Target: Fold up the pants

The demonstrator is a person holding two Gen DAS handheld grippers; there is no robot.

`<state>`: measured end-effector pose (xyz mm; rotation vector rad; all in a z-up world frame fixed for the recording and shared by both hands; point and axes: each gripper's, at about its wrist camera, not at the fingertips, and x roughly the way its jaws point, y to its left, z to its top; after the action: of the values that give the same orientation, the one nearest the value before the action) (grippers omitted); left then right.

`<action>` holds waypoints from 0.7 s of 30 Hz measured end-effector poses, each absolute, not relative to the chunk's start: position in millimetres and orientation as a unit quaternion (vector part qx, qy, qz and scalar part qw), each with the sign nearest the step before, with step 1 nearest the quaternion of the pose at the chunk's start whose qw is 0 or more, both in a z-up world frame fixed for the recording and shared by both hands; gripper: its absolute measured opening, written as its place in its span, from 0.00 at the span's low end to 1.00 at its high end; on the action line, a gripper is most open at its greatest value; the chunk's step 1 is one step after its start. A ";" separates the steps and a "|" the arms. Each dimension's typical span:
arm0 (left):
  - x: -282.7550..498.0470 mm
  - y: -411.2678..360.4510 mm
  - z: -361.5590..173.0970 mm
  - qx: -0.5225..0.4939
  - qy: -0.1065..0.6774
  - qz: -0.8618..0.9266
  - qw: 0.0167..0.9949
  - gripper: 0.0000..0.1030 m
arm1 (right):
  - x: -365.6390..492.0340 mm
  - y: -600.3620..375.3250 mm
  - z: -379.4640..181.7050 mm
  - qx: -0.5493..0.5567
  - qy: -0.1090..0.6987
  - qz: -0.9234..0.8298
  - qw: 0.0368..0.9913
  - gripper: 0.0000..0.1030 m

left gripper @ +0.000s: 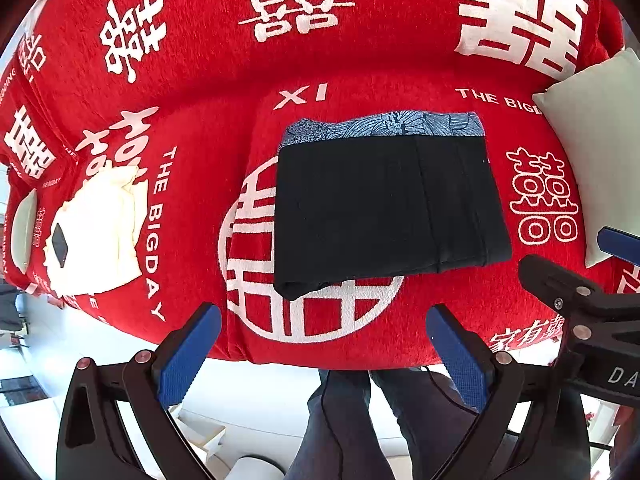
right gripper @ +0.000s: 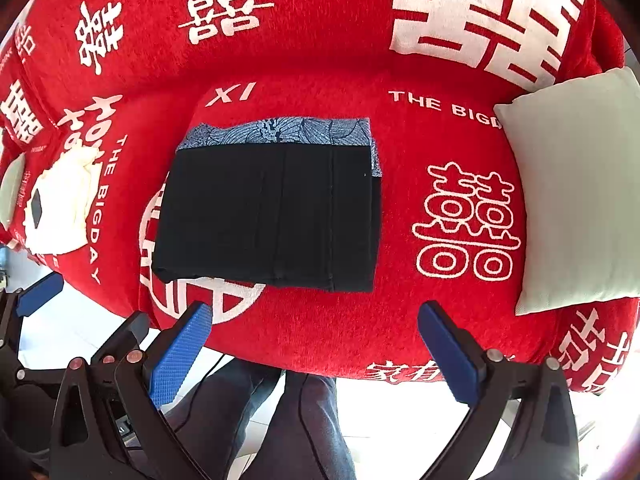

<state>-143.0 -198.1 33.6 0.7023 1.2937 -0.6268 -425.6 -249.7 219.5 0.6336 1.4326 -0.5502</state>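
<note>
The black pants (left gripper: 384,208) lie as a compact folded rectangle on the middle of the red sofa seat (left gripper: 440,304), suggesting the folding is done. Left tongs (left gripper: 324,356) and right tongs (right gripper: 316,356) hover near its front edge, both wide and empty. The layers underneath are hidden.

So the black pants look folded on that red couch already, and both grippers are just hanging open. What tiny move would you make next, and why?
Probably a small tidy-up: bring the left gripper forward to the pants' near left corner, where the bottom layer sticks out unevenly, and tuck it square. Both it and the right gripper are open, empty and clear of the cloth, and the rest already lies in a neat rectangle on the couch.
</note>
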 end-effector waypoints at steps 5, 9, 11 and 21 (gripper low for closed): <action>-142.8 -196.5 33.5 0.309 0.585 -0.278 0.697 1.00 | -424.9 -247.6 221.0 0.277 0.636 -0.245 0.677 1.00; -142.5 -194.8 34.7 0.307 0.583 -0.277 0.700 1.00 | -425.1 -246.2 221.3 0.275 0.637 -0.246 0.677 1.00; -143.3 -194.5 35.1 0.306 0.582 -0.276 0.701 1.00 | -425.5 -246.0 221.1 0.277 0.637 -0.247 0.676 1.00; -142.0 -192.9 34.9 0.303 0.583 -0.273 0.703 1.00 | -425.3 -245.0 220.3 0.279 0.637 -0.246 0.675 1.00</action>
<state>-142.0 -193.0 34.9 0.6743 1.2980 -0.6064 -425.3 -245.0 220.3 0.6271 1.4337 -0.5542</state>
